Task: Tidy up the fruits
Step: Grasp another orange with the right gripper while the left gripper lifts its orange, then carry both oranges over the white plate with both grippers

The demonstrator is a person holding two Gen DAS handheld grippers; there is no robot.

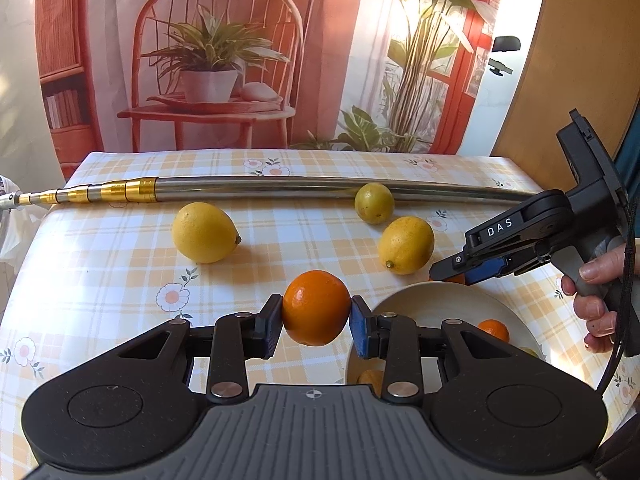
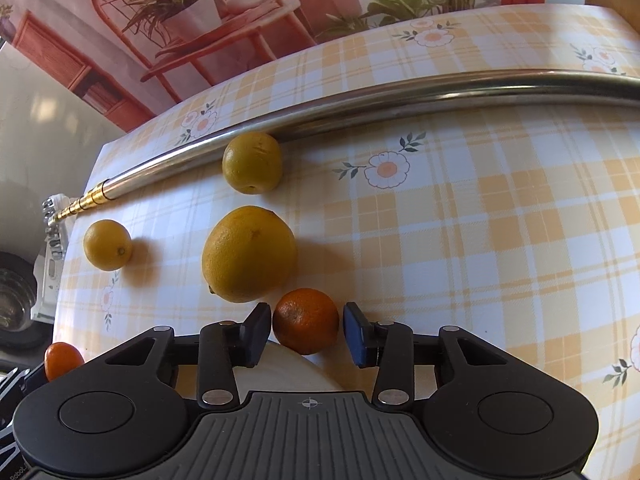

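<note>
left wrist: orange (image 1: pixel 316 307) clamped between fingers (image 1: pixel 267 330) (lifted).

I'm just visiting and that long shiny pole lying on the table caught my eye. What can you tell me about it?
The pole looks like polished silver metal, a long thin tube lying flat across the far part of the checked tablecloth. Toward one end it narrows into gold-coloured telescoping sections, finishing in a small silver tip that reaches past the table edge. Its other end is hidden behind the right gripper. A small yellow-green fruit sits against it; whether they actually touch is unclear. Neither gripper touches the pole.
</note>
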